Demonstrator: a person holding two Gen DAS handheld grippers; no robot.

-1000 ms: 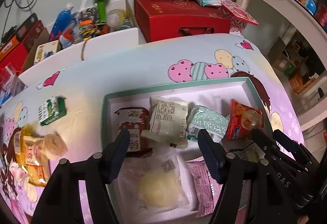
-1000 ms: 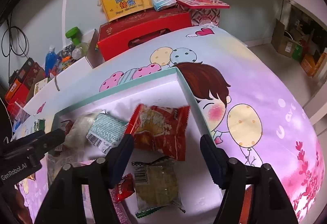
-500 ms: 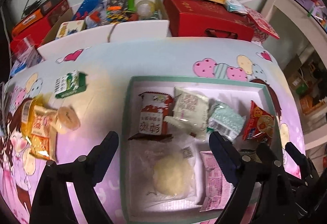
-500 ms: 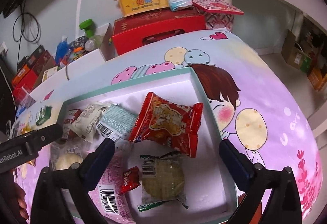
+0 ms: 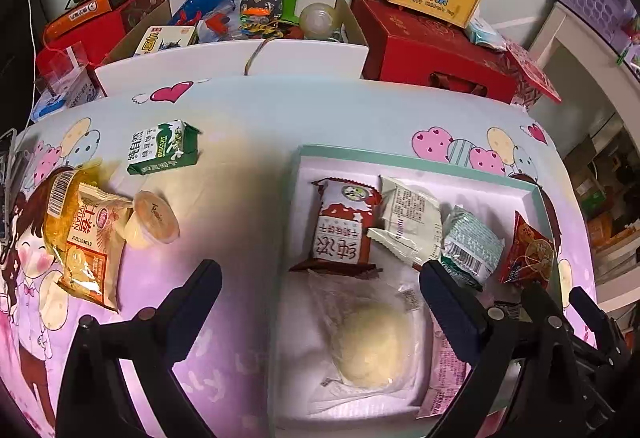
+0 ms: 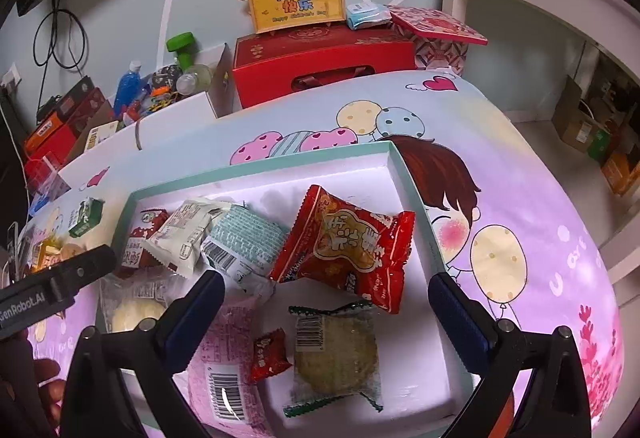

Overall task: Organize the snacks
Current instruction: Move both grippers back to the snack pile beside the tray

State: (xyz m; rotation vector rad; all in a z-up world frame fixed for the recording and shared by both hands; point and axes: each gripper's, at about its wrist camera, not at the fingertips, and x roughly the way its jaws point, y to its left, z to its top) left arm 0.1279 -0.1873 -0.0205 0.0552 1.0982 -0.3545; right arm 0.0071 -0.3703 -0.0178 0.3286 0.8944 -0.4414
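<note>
Green-and-white wrapping marked "BISCUIT" covers one packet [image 5: 163, 152] at the upper left of our left view, on the table [image 5: 248, 118] beside two orange packs [image 5: 86, 234] and one jelly cup [image 5: 154, 224]. Our teal-rimmed tray [image 6: 260, 164] at frame centre holds eight snacks, one being a red packet [image 6: 348, 246]. "GenRobot.AI" marks the left claw [image 5: 320, 290]; it and the right claw [image 6: 326, 298] hang released, gripping nothing.

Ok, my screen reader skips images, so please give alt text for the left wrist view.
The open left gripper hovers over a teal-rimmed shallow box filled with wrapped snacks. A green biscuit packet, an orange snack bag and a small jelly cup lie outside it on the cartoon-print tablecloth.
</note>
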